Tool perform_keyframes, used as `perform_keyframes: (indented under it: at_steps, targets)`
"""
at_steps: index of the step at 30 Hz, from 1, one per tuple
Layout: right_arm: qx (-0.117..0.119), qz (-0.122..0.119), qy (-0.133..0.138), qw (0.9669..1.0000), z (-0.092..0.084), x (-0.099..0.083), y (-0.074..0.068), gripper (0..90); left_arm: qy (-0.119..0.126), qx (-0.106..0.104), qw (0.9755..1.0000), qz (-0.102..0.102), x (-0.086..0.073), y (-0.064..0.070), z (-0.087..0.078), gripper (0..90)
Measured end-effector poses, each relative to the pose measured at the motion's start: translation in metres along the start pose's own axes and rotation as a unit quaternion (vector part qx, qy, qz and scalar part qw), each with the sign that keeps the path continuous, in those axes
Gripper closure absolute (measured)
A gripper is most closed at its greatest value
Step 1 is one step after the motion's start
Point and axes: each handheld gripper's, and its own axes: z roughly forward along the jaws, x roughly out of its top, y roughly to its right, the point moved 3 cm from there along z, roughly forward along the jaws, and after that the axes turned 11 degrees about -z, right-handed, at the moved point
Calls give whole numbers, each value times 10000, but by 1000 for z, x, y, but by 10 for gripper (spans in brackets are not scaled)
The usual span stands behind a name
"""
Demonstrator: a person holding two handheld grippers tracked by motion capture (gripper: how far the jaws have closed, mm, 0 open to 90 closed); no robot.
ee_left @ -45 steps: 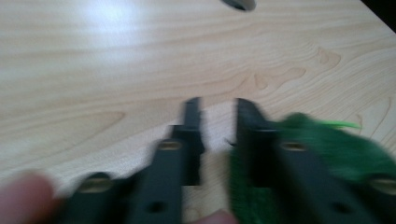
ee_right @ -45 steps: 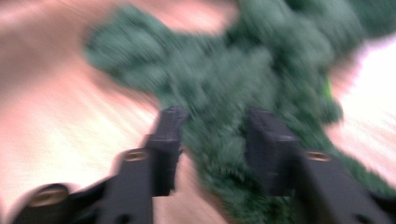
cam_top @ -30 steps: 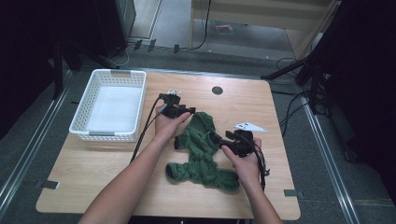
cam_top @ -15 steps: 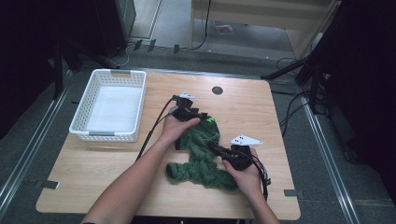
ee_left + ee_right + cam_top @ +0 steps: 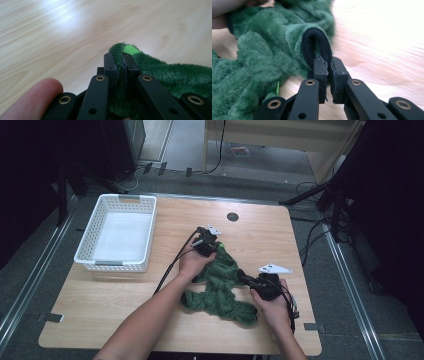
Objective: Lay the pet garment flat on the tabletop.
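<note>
A fuzzy green garment lies crumpled on the wooden table, right of centre. My left gripper sits at the garment's far edge, and its jaws have just been closing. In the left gripper view my left gripper is shut on a fold of green fabric. My right gripper is at the garment's right side. In the right gripper view my right gripper is shut on the garment's black cuff, which loops up over the fingertips.
A white plastic basket stands at the table's far left. A round cable hole sits near the far edge. Black cables trail from the grippers across the table. Metal floor rails flank both sides.
Both hands have shifted right and slightly toward the front over the garment. Each gripper has gone from open to shut on the fabric.
</note>
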Motion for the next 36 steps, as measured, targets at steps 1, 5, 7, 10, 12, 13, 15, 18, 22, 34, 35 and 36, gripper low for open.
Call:
perform_keyframes:
  at_steps: [1,5,7,10,12,13,15,18,22,34,35,36]
  targets:
    - [-57,26,-6,10000,0,-1,3,861,15,84,9996,-259,2,-7,0,856]
    - [-117,112,-16,9999,7,-5,10,861,159,203,9964,-813,7,-19,3,853]
    - [-114,47,-9,9999,12,-5,7,831,272,50,9957,-880,8,-18,4,834]
    - [-113,108,86,9998,12,-2,7,729,529,-269,9941,-908,12,-17,0,646]
    - [-49,167,179,9997,6,1,9,655,625,-532,9907,-1084,16,-19,-7,499]
    - [30,175,176,9997,3,2,9,638,709,-639,9885,-1174,19,-21,-11,463]
    - [140,166,286,9994,-4,4,10,584,879,-794,9854,-1225,24,-25,-20,411]
    - [200,117,550,9982,-18,12,10,528,960,-904,9832,-1265,28,-32,-33,407]
    - [207,111,834,9962,-26,31,14,549,928,-845,9846,-1219,17,-29,-48,420]
    - [380,-510,-353,9973,91,102,18,518,221,-511,9978,-366,-59,-7,-61,557]
    - [293,-619,-534,9962,97,101,16,572,172,-501,9982,-267,-61,-5,-60,638]
    - [220,-741,-668,9948,102,100,16,644,163,-427,9988,-191,-63,-5,-59,697]
